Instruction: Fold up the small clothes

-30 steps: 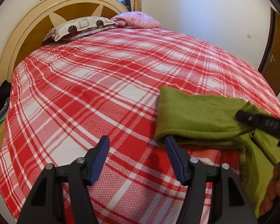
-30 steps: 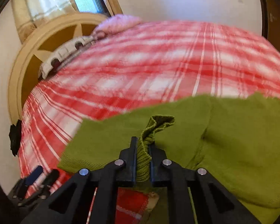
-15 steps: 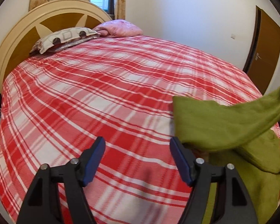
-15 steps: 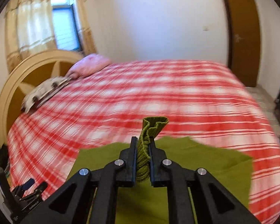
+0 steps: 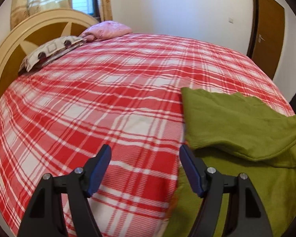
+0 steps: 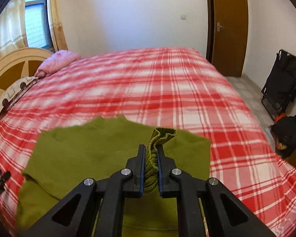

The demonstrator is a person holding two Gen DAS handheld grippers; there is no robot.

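A green knit garment (image 5: pixel 232 122) lies on the red plaid bed (image 5: pixel 108 102), partly folded over itself. My right gripper (image 6: pixel 151 150) is shut on the garment's ribbed green cuff (image 6: pixel 163 135) and holds it lifted above the spread cloth (image 6: pixel 88 152). My left gripper (image 5: pixel 145 152) is open and empty, low over the bed, its right finger (image 5: pixel 189 167) at the garment's left edge. The lifted sleeve runs off the right side of the left wrist view.
Two pillows (image 5: pixel 53 51) lie by the round headboard (image 5: pixel 13 41). A brown door (image 6: pixel 227 25) is at the far wall. Black bags (image 6: pixel 282 83) stand on the floor to the bed's right.
My right gripper has lifted the cuff higher and carried it rightward across the garment. My left gripper stays open and has drawn slightly back and up.
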